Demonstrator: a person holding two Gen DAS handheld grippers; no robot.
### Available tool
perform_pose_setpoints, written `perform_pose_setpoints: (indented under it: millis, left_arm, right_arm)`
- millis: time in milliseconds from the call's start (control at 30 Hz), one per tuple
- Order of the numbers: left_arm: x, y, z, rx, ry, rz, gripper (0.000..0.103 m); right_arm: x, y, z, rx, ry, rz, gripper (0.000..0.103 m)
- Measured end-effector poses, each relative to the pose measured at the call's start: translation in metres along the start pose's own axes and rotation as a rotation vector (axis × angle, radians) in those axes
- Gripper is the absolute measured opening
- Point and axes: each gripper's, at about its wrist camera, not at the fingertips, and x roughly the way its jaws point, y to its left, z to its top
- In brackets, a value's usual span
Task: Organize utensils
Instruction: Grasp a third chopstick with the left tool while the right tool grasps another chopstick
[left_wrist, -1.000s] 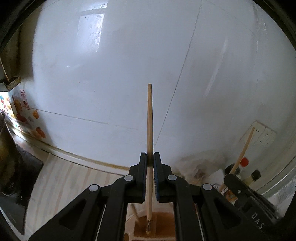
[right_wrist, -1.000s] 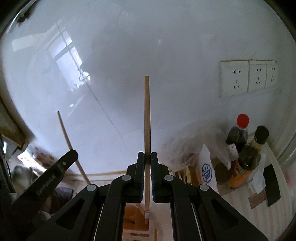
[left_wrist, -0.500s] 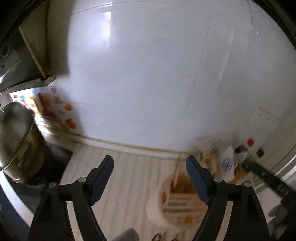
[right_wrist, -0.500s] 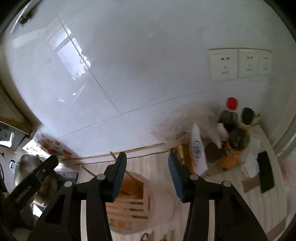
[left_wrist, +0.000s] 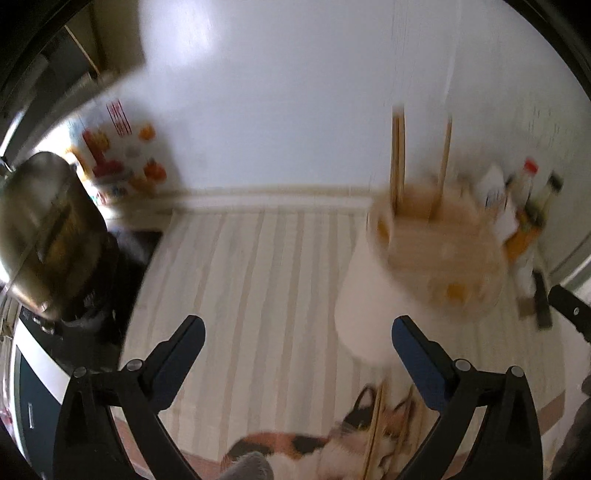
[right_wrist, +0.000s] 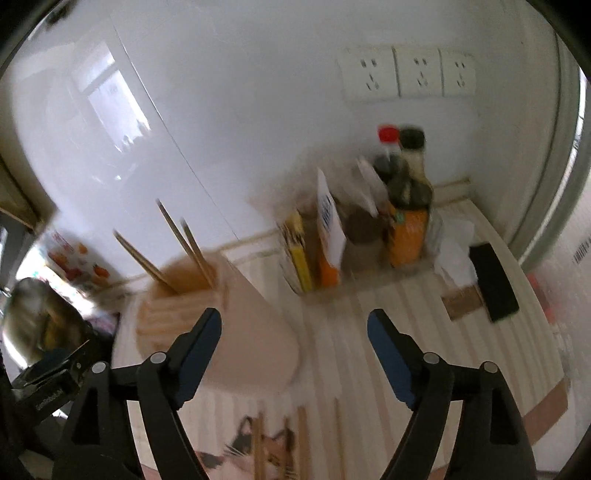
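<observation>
A white utensil holder (left_wrist: 369, 295) with a wooden slotted top stands on the striped counter, blurred. Chopsticks (left_wrist: 397, 158) stand upright in its back slot. My left gripper (left_wrist: 297, 328) hangs in front and to the left of the holder, its jaws opening with nothing between them. In the right wrist view the holder (right_wrist: 258, 332) sits behind the left finger, with chopsticks (right_wrist: 184, 243) leaning out of it. My right gripper (right_wrist: 293, 325) is also opening and holds nothing. More chopsticks (left_wrist: 373, 435) lie on a cat-patterned mat near the front edge, and they show again in the right view (right_wrist: 258, 443).
A steel pot (left_wrist: 40, 229) sits on a dark hob at the left. Sauce bottles (right_wrist: 402, 192), packets (right_wrist: 328, 236) and a black flat object (right_wrist: 493, 284) crowd the right back corner under wall sockets (right_wrist: 406, 74). Bare striped counter (left_wrist: 240, 277) lies between pot and holder.
Both grippers were shut on upright chopsticks a second ago. They have let go and spread wide; the chopsticks now stand in the holder. Both views have pulled back and tilted down toward the counter.
</observation>
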Motion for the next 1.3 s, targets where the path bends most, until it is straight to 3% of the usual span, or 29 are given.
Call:
perform_pose_setpoints:
  millis: [100, 233, 300, 333, 400, 500, 733, 833, 900, 967, 1200, 1300]
  left_arm:
    - [0.027, -0.006, -0.028, 0.022, 0.094, 0.001, 0.103]
    - [0.069, -0.021, -0.072, 0.067, 0.241, -0.058, 0.1]
    - [0.091, -0.033, -0.095, 0.097, 0.336, -0.11, 0.074]
    - [0.099, -0.037, -0.104, 0.104, 0.375, -0.135, 0.066]
    - [0.113, -0.046, -0.119, 0.113, 0.441, -0.184, 0.043]
    - [0.127, -0.057, -0.137, 0.112, 0.512, -0.246, 0.035]
    - [0.128, -0.089, -0.146, 0.24, 0.474, -0.19, 0.032]
    - [0.125, -0.096, -0.15, 0.273, 0.447, -0.141, 0.013]
    - [0.125, -0.095, -0.15, 0.261, 0.447, -0.143, 0.005]
    - [0.126, -0.086, -0.149, 0.246, 0.436, -0.097, 0.005]
    - [0.131, -0.044, -0.147, 0.13, 0.454, -0.061, 0.005]
    - [0.13, -0.038, -0.146, 0.105, 0.459, -0.069, 0.005]
  right_arm:
    - [0.016, -0.012, -0.025, 0.004, 0.071, -0.019, 0.083]
    - [0.039, -0.029, -0.059, 0.024, 0.172, -0.029, 0.083]
    - [0.053, -0.039, -0.079, 0.041, 0.246, -0.026, 0.075]
    - [0.058, -0.043, -0.087, 0.048, 0.273, -0.029, 0.06]
    - [0.07, -0.052, -0.107, 0.054, 0.341, -0.044, 0.056]
    - [0.079, -0.064, -0.126, 0.065, 0.391, -0.068, 0.056]
    - [0.084, -0.085, -0.148, 0.106, 0.442, -0.109, 0.056]
    - [0.087, -0.089, -0.153, 0.112, 0.455, -0.123, 0.056]
    - [0.086, -0.087, -0.155, 0.106, 0.46, -0.127, 0.056]
    - [0.087, -0.085, -0.157, 0.094, 0.468, -0.133, 0.056]
    - [0.101, -0.072, -0.164, 0.034, 0.507, -0.12, 0.05]
    - [0.114, -0.061, -0.169, -0.013, 0.534, -0.129, 0.039]
